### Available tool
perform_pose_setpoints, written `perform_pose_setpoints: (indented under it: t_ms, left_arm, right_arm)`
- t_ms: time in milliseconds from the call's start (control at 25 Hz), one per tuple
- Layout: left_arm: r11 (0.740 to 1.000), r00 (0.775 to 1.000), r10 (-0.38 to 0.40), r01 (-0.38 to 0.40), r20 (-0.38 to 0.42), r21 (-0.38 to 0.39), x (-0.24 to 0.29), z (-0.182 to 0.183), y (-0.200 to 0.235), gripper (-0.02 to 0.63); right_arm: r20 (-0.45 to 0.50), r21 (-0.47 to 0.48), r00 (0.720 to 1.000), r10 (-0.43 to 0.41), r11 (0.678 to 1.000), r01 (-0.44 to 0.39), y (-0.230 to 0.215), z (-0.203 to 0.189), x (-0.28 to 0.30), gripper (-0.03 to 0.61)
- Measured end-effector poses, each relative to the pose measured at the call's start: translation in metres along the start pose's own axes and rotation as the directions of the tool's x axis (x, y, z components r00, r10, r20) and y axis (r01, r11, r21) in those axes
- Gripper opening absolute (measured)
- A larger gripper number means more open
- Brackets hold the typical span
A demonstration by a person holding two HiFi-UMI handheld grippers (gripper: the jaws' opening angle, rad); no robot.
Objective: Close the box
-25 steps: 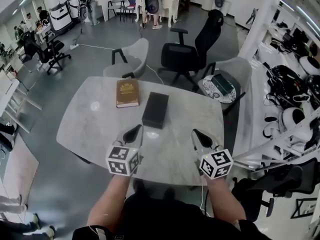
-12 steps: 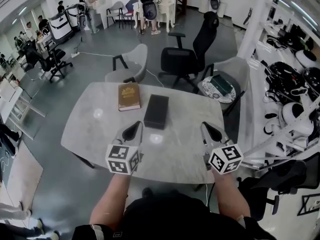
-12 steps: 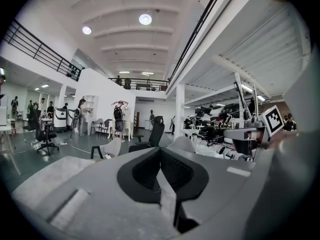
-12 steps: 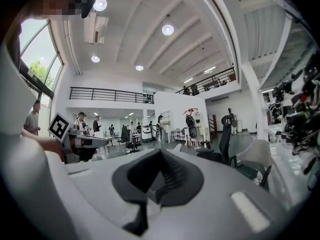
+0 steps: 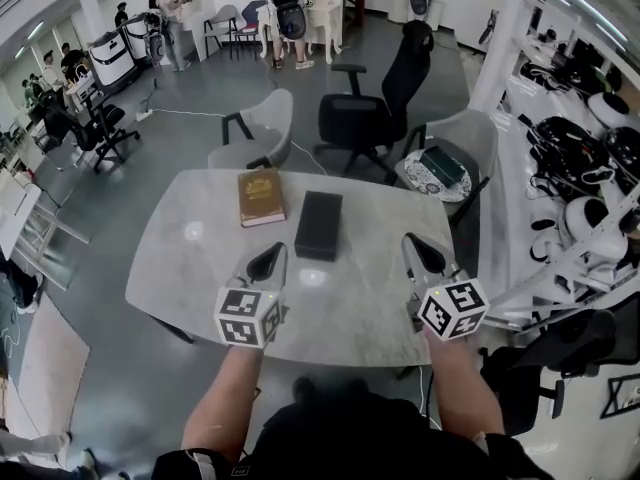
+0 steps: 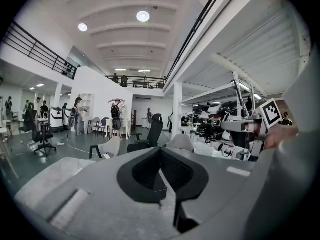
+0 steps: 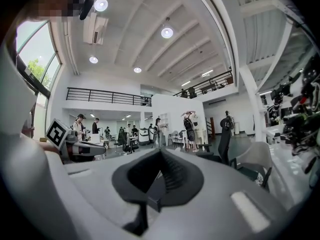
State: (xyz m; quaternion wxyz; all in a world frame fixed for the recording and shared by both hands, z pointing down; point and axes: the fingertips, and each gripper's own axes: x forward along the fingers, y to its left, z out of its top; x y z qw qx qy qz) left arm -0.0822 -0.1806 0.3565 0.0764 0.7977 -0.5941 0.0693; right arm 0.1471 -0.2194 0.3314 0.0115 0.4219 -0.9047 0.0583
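Ahead of both grippers, on the far half of the pale table (image 5: 190, 258), lies the black box (image 5: 319, 225), flat, with its long side running away from the tools. In the head view its top reads as one even surface, and whether a lid stands ajar cannot be told. Just left of it, beyond the left gripper (image 5: 266, 264), lies a brown book-shaped case (image 5: 261, 196) with gilt ornament, parted from the box by a narrow strip of table. Which of the two the task means is a judgement; the black one seems likelier.

Tool state: the left gripper has its jaws pressed together with nothing between them, and hovers over the near part of the table, short of the box. The right gripper (image 5: 418, 253) is likewise closed and empty, off to the box's right and apart from it.

Beyond the table stand a grey chair (image 5: 262, 128) and a black office chair (image 5: 385, 98).

Risks, as judged:
- Closed jaws pressing off-centre could skid the box over the smooth top into the brown case.
- A push from one side alone, with no brace opposite, could seat a lid askew
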Motion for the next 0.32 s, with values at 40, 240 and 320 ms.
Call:
perform_pose_setpoints:
  t_ms: [40, 240, 320]
  left_arm:
    - [1.0, 1.0, 0.004, -0.004, 0.004, -0.002, -0.001, 0.0, 0.002, 0.011]
    - [0.999, 0.998, 0.049, -0.048, 0.025, -0.017, -0.002, -0.001, 0.016, 0.011]
    - [0.998, 0.999, 0.048, -0.048, 0.019, -0.026, 0.001, -0.004, 0.02, 0.011]
  right_arm:
    - [-0.004, 0.001, 1.0, 0.004, 1.0, -0.004, 0.003, -0.001, 0.001, 0.002]
    - [-0.025, -0.007, 0.999, 0.036, 0.999, -0.036, 0.02, -0.009, 0.012, 0.002]
    - [-0.029, -0.008, 0.999, 0.041, 0.999, -0.042, 0.024, -0.011, 0.016, 0.002]
